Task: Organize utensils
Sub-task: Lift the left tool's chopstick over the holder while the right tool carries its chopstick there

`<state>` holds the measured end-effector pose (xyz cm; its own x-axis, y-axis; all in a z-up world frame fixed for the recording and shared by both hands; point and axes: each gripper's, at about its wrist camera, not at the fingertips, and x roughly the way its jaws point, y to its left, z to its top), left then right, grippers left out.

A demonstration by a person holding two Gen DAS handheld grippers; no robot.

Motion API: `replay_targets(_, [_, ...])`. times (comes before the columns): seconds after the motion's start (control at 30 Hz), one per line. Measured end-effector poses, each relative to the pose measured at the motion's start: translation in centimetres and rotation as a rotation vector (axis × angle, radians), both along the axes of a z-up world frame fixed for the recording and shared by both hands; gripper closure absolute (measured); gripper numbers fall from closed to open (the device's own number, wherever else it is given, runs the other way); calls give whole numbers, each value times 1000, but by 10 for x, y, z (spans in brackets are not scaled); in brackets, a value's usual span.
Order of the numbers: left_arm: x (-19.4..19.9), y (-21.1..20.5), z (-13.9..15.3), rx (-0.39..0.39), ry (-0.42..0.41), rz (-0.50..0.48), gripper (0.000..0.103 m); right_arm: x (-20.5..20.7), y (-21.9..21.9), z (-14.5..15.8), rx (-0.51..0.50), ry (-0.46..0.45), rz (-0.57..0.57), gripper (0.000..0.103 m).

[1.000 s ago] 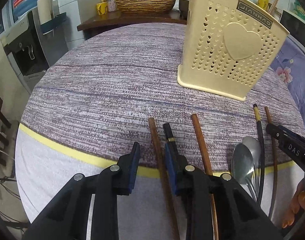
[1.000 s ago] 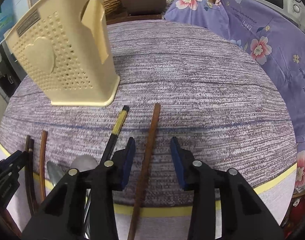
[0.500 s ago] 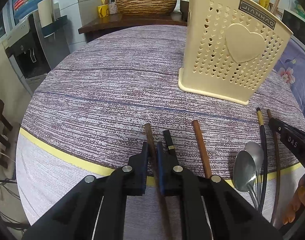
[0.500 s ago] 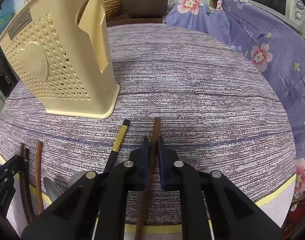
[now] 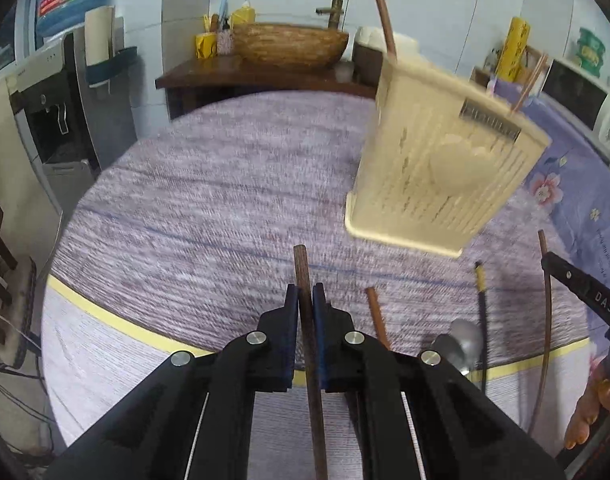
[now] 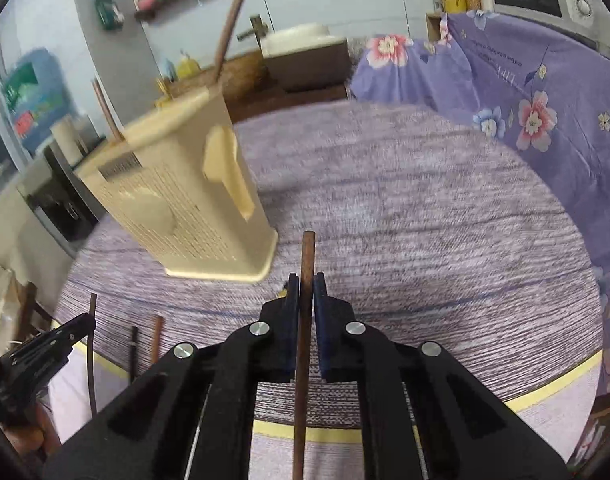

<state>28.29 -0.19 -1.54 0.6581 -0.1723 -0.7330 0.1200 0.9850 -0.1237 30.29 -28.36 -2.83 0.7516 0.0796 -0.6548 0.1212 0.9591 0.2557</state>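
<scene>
My left gripper [image 5: 303, 300] is shut on a brown wooden chopstick [image 5: 303, 272] and holds it above the table. My right gripper [image 6: 306, 294] is shut on another brown chopstick [image 6: 308, 252], also lifted. The cream perforated utensil holder [image 5: 445, 176] stands ahead and to the right in the left wrist view; it also shows in the right wrist view [image 6: 185, 208], to the left. On the table lie a brown chopstick [image 5: 375, 316], a black chopstick with a gold band [image 5: 481, 304] and two metal spoons [image 5: 461, 344].
The round table has a purple woven cloth [image 5: 225, 208] with a yellow border. A floral purple cloth [image 6: 525, 92] covers furniture on the right. A wicker basket [image 5: 289, 44] sits on a dark shelf behind. A water dispenser [image 5: 53, 120] stands at left.
Both grippers closed on a chopstick each, then lifted them off the table and tilted upward. The view is blurred from the motion.
</scene>
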Motion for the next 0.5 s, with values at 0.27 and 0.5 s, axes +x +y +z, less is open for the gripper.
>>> replay_targets(0.27, [-18, 28, 70, -70, -157, 34, 95, -45, -17, 72, -52, -198, 45, 95])
replay_targets(0.5, [-19, 41, 94, -85, -213, 37, 95, -55, -21, 100, -48, -239, 56, 95])
